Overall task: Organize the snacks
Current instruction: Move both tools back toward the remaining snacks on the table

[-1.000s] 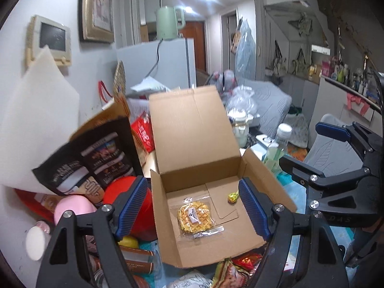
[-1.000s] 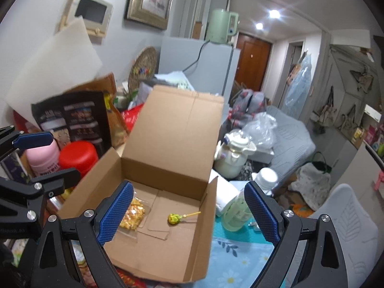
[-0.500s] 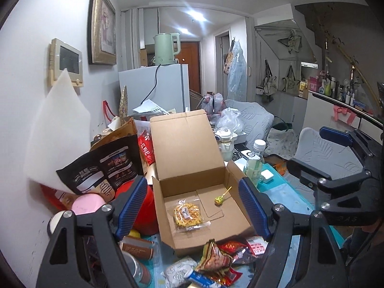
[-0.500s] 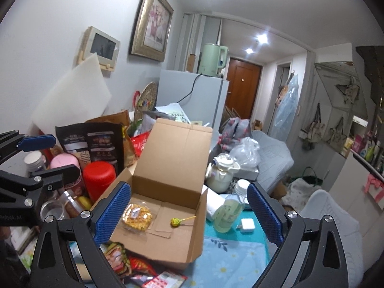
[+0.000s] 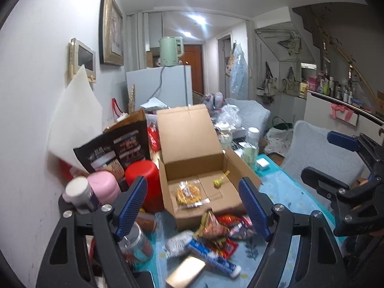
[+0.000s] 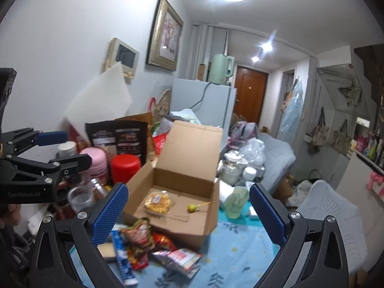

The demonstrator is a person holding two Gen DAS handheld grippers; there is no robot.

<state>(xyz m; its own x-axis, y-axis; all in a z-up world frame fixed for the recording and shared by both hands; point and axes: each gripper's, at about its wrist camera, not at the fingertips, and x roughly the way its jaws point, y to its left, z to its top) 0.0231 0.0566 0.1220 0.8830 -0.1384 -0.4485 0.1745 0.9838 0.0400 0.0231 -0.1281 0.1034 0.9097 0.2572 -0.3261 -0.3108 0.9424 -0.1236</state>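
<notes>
Left to right, along the worktop (image 6: 230, 247) with its blue flowered cloth. At the left edge, against the wall, stand a white-capped bottle (image 5: 79, 193), a pink jar (image 5: 103, 187) and a red jar (image 5: 142, 184), with a black printed bag (image 5: 115, 150) upright behind them. The left gripper (image 5: 193, 206) hangs above the near edge, its blue-padded fingers (image 5: 130, 204) spread wide and holding nothing. At the middle sits an open cardboard box (image 5: 199, 168), lid flap raised toward the far edge. On its floor lie a clear-wrapped yellow waffle (image 5: 188, 193), toward the left wall, and a yellow lollipop (image 5: 218, 182) to its right, the two apart. Just in front of the box, at the near edge, loose snacks lie in a heap: a crinkled foil packet (image 6: 138, 234), a blue-and-white tube (image 6: 123, 261), a red packet (image 6: 164, 241) and a silver packet (image 6: 177, 258), some overlapping. The right gripper (image 6: 188, 212) hovers over this heap, fingers (image 6: 266, 211) likewise wide apart and empty. Right of the box stands a pale green bottle (image 6: 236, 200) with a white teapot (image 6: 234, 164) behind it. A small white charger (image 5: 262, 163) lies beside the bottle.
</notes>
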